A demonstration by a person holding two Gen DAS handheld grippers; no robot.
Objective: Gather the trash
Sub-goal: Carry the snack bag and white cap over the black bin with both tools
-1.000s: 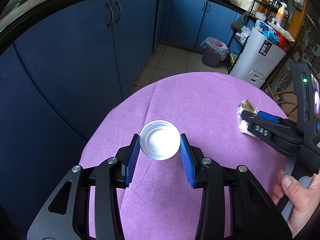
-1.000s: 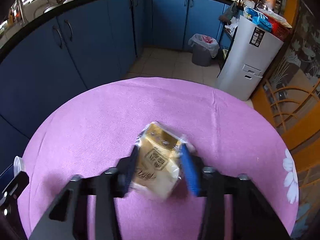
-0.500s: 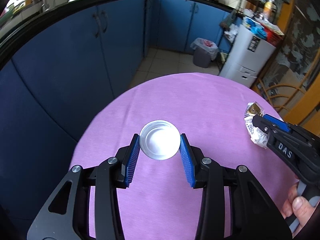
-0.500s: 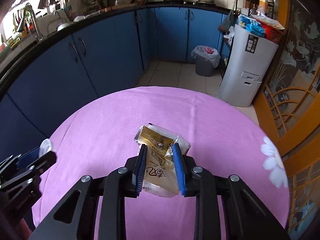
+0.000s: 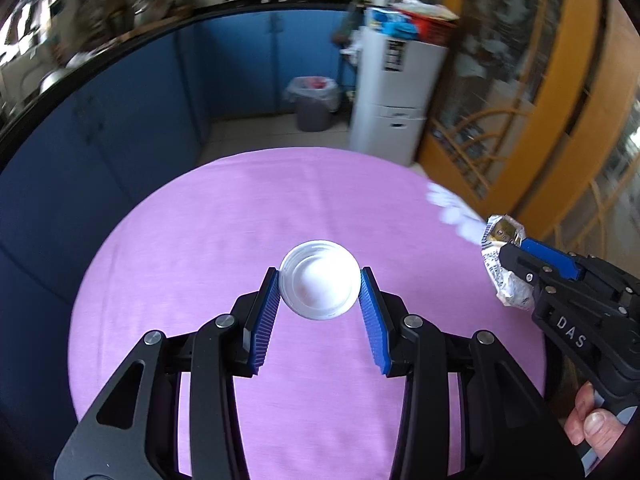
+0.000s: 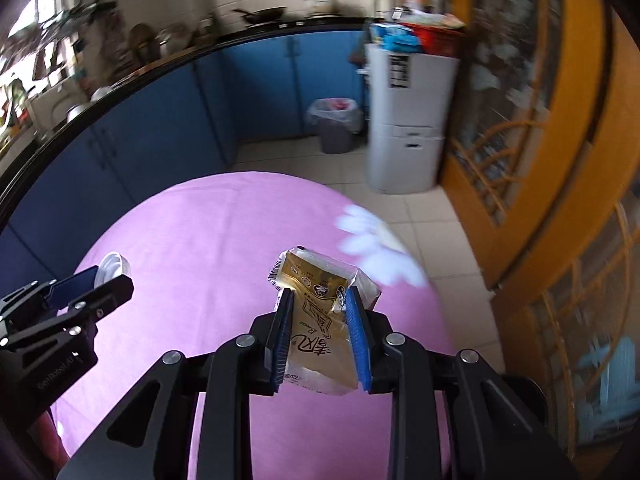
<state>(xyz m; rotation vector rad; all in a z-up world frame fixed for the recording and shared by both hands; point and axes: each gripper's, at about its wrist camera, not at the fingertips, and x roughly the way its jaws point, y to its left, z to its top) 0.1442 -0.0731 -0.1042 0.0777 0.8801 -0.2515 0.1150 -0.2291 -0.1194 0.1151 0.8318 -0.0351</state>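
A cup (image 5: 319, 285) is held between the pads of the left gripper (image 5: 319, 308) above the round table (image 5: 224, 216). To its right, a wrapper (image 6: 320, 320) is clamped in the right gripper (image 6: 319, 336). Beyond the table's far edge, a bin (image 5: 313, 103) is set on the floor, left of a white cabinet (image 5: 394, 96).

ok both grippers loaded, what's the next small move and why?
Probably carry both toward the lined bin on the floor past the table. The left gripper is clamped on the white cup, the right gripper on the yellow wrapper; no other trash shows on the table.
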